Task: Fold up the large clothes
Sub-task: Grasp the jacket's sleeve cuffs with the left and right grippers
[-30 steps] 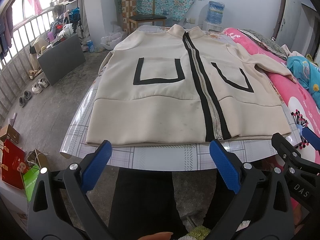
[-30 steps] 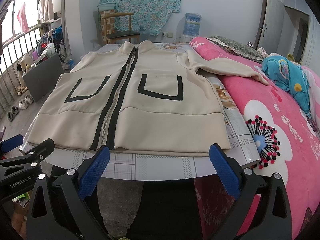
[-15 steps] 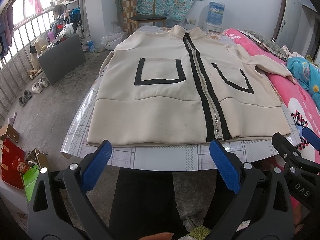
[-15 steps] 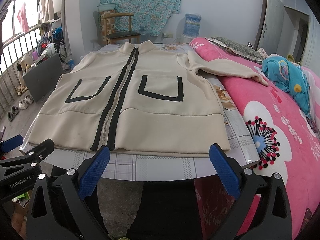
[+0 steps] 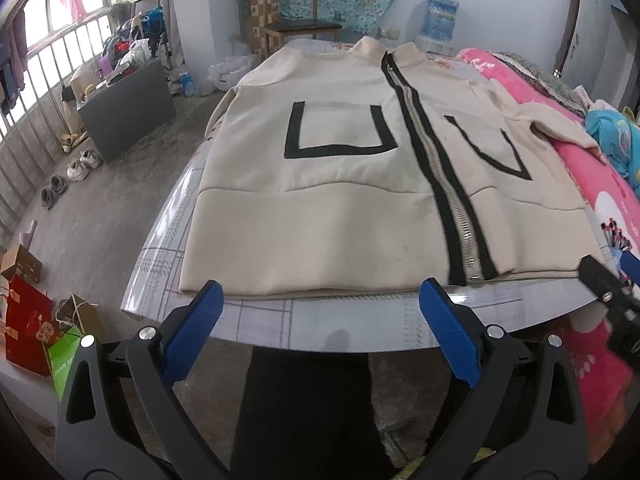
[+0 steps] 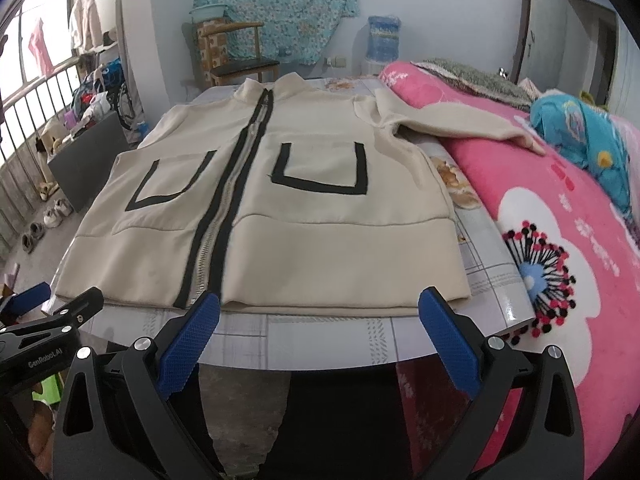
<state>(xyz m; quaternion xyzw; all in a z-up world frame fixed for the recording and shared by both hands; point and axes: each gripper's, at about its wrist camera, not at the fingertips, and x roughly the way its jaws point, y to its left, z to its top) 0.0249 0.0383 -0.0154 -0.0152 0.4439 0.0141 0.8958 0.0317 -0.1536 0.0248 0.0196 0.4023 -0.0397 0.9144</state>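
Note:
A cream zip jacket (image 5: 340, 200) with black zipper bands and black U-shaped pocket trim lies flat, front up, on the table (image 5: 320, 324), its hem toward me. It also shows in the right wrist view (image 6: 304, 216); its right sleeve (image 6: 464, 126) lies out over the pink bed. My left gripper (image 5: 320, 304) is open and empty just short of the hem's left half. My right gripper (image 6: 320, 312) is open and empty just short of the hem's right half. Each gripper shows at the edge of the other's view.
A bed with a pink flowered quilt (image 6: 560, 248) and a blue bundle (image 6: 580, 136) adjoins the table on the right. A wooden chair (image 5: 296, 28) stands beyond the table. A dark box (image 5: 128, 116), shoes and bags (image 5: 28, 320) are on the floor at left.
Both grippers have moved forward toward the jacket's hem; the jacket has not moved.

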